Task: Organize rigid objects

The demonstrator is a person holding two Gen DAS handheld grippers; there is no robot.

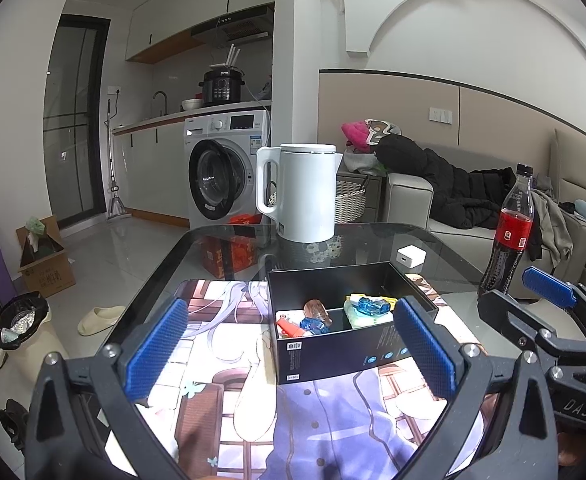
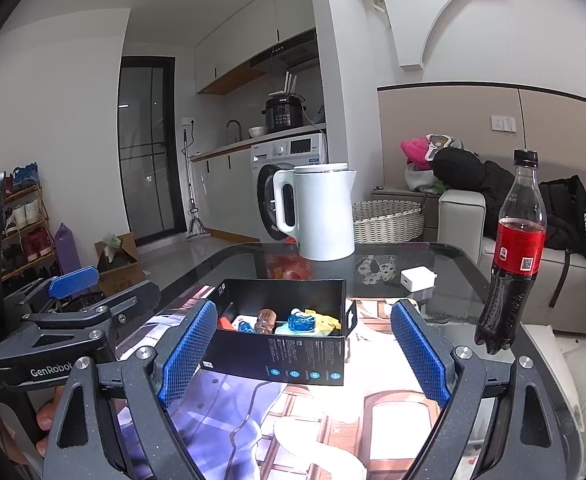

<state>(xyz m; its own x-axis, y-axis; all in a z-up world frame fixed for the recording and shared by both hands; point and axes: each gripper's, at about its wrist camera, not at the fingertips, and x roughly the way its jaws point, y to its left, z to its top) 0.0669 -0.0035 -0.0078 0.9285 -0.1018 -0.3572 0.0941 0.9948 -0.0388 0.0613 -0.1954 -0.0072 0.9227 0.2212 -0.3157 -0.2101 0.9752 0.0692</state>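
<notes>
A black open box (image 1: 333, 356) stands on a printed mat (image 1: 293, 420) on the glass table. Inside lie small toys: a brown piece (image 1: 316, 310), a blue clear piece (image 1: 373, 305), a red piece (image 1: 289, 327) and a yellow one. The box also shows in the right wrist view (image 2: 293, 356). My left gripper (image 1: 293, 352) is open and empty, its pads a little in front of the box. My right gripper (image 2: 305, 356) is open and empty, pads either side of the box front. The right gripper appears at the right of the left wrist view (image 1: 549, 304).
A white kettle (image 1: 301, 192) stands at the table's far edge. A white charger (image 1: 411, 257) lies behind the box. A cola bottle (image 2: 513, 252) stands at the right. A sofa with clothes is to the right, a washing machine beyond.
</notes>
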